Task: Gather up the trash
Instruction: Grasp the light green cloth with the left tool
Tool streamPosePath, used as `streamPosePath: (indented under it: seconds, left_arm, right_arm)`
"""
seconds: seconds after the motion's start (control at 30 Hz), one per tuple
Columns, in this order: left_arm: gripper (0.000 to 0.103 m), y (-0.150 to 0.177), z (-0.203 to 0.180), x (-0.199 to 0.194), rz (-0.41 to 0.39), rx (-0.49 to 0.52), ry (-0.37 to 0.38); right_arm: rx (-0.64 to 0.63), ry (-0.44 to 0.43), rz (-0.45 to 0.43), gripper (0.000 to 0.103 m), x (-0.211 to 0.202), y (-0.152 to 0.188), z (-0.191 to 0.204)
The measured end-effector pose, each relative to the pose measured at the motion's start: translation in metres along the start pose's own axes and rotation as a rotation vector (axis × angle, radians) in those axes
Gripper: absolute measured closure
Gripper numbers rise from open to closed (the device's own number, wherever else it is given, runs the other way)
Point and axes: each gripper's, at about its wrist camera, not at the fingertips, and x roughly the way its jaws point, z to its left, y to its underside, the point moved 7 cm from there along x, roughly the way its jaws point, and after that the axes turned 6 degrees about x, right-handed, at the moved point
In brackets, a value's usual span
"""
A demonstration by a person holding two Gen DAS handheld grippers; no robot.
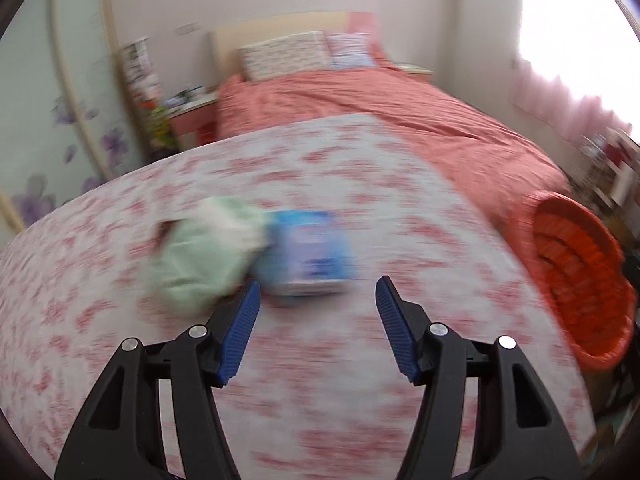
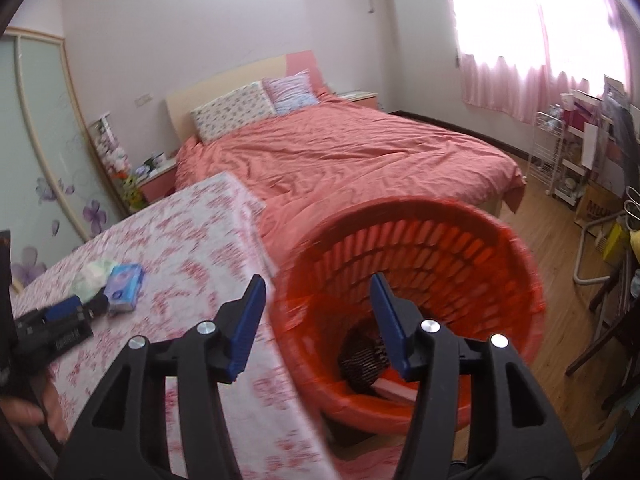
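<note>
While both tools gape empty, left tool [image 1: 318, 294] nears blue packet [image 1: 306, 252] touching green wad [image 1: 204, 252] on desk [image 1: 360, 400]. Right tool [image 2: 318, 294] hovers over red basket [image 2: 500, 248] beside bed [image 2: 360, 152].

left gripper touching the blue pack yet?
Apart. In the left wrist view the left gripper is open, and patterned tablecloth shows between its jaws and the blue pack, despite blur.

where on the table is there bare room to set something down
Bare cloth lies between the blue packet and the table edge beside the orange basket, and behind the packet toward the bed. It is crowded where the crumpled green tissue touches the packet, near the open left tool.
</note>
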Motion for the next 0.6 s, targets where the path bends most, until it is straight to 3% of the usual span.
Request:
streamPosePath:
  seconds: [0.17, 0.3, 0.37, 0.43, 0.5, 0.6]
  left_arm:
    - [0.043, 0.002, 0.055, 0.02, 0.028, -0.084, -0.091]
    - [0.046, 0.004, 0.066, 0.037, 0.061, -0.115, -0.069]
    - [0.055, 0.003, 0.065, 0.04, 0.063, -0.1, -0.071]
    - [0.074, 0.003, 0.065, 0.042, 0.059, -0.094, -0.067]
    - [0.085, 0.003, 0.066, 0.036, 0.041, -0.106, -0.048]
    - [0.091, 0.005, 0.072, 0.024, 0.009, -0.133, -0.013]
  right_arm:
    - [-0.044, -0.042, 0.048, 0.049, 0.013, 0.017, 0.039]
    - [-0.086, -0.067, 0.076, 0.049, 0.021, 0.03, 0.07]
    - [-0.11, -0.073, 0.087, 0.049, 0.024, 0.035, 0.083]
    - [-0.123, -0.076, 0.093, 0.049, 0.025, 0.039, 0.092]
    - [-0.136, -0.081, 0.099, 0.049, 0.026, 0.042, 0.099]
    - [-0.154, -0.086, 0.107, 0.049, 0.029, 0.046, 0.109]
